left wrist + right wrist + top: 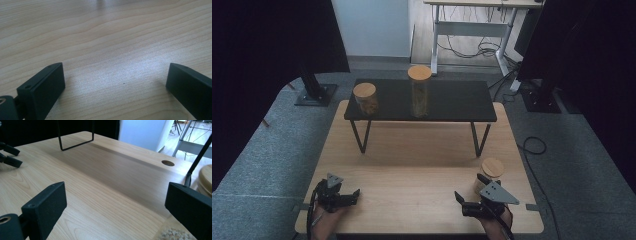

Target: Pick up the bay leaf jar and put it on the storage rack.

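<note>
Wooden tabletop [422, 165] carries a black shelf [452, 102] at its far side with two cork-lidded jars on it. Your right gripper [469, 197], jaws apart, sits just beside the near-right jar [491, 170]; your left gripper [354, 195] rests apart, empty. Judged: nothing grasped yet; that jar remains to be picked up

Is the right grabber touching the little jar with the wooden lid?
Cannot tell. In the high view the right gripper overlaps the small jar; in the right gripper view the jar sits beside one jaw, contact unclear.

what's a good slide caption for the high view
Two open grippers, left and right, rest on a wooden table beside a lidded jar.
</note>
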### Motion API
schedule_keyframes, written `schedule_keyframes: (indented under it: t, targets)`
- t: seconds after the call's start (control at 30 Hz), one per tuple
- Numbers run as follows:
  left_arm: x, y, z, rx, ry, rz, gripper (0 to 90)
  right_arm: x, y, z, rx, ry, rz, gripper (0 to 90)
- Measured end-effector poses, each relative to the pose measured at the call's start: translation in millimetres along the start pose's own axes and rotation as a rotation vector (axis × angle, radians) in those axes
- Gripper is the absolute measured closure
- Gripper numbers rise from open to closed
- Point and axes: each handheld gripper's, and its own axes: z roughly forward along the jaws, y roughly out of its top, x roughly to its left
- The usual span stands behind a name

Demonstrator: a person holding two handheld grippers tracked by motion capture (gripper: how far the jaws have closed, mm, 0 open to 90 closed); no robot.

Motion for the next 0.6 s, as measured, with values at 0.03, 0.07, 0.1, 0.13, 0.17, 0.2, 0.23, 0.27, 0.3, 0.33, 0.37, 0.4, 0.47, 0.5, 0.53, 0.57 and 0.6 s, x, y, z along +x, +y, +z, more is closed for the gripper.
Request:
schedule_keyframes:
  t: [0.03,0.07,0.1,0.13,0.17,0.2,0.23,0.27,0.3,0.33,0.37,0.4,0.47,0.5,0.53,0.57,0.6]
  targets:
    - [0.0,0.0,0.0,0.000,0.000,0.001,1.8,-0.4,-0.6,-0.7,0.000,0.000,-0.001,3.4]
    - [0.0,0.0,0.0,0.000,0.000,0.000,1.8,-0.6,-1.2,-1.5,0.001,-0.002,0.001,3.4]
    - [0.0,0.0,0.0,0.000,0.000,0.000,1.8,-0.9,-1.7,-2.3,0.002,-0.003,0.001,3.4]
    - [0.0,0.0,0.0,0.000,0.000,0.000,1.8,-1.2,-2.2,-3.0,0.002,-0.004,0.002,3.4]
    - [0.0,0.0,0.0,0.000,0.000,0.000,1.8,-1.4,-2.8,-3.7,0.002,-0.004,0.002,3.4]
    - [0.0,0.0,0.0,0.000,0.000,0.000,1.8,-1.6,-3.4,-4.4,0.003,-0.006,0.003,3.4]
    - [0.0,0.0,0.0,0.000,0.000,0.000,1.8,-1.9,-3.9,-5.1,0.004,-0.007,0.002,3.4]
    - [0.0,0.0,0.0,0.000,0.001,0.000,1.8,-2.2,-4.6,-5.9,0.004,-0.008,0.005,3.4]
    - [0.0,0.0,0.0,0.000,0.000,0.000,1.8,-2.5,-5.3,-6.7,0.004,-0.008,0.006,3.4]
    - [0.0,0.0,0.0,0.000,0.000,0.000,1.8,-2.9,-6.1,-7.4,0.006,-0.011,0.006,3.4]
    - [0.0,0.0,0.0,0.000,0.000,0.000,1.8,-3.2,-7.1,-8.1,0.008,-0.013,0.008,3.4]
    - [0.0,0.0,0.0,0.000,0.000,0.000,1.8,-3.8,-8.2,-8.8,0.010,-0.014,0.010,3.4]
    - [0.0,0.0,0.0,0.000,0.000,0.000,1.8,-4.8,-10.2,-10.4,0.015,-0.019,0.014,3.4]
    - [-0.1,0.0,0.0,0.000,0.001,-0.001,1.8,-5.5,-11.1,-11.4,0.015,-0.023,0.016,3.4]
    - [0.0,0.0,0.0,0.000,0.001,0.000,1.8,-6.2,-12.0,-12.4,0.016,-0.025,0.019,3.4]
    - [-0.1,0.0,0.0,0.000,0.001,0.000,1.8,-7.1,-12.9,-13.4,0.016,-0.028,0.022,3.4]
    - [-0.1,0.0,0.0,0.000,0.001,-0.001,1.8,-7.9,-13.7,-14.5,0.016,-0.032,0.024,3.4]
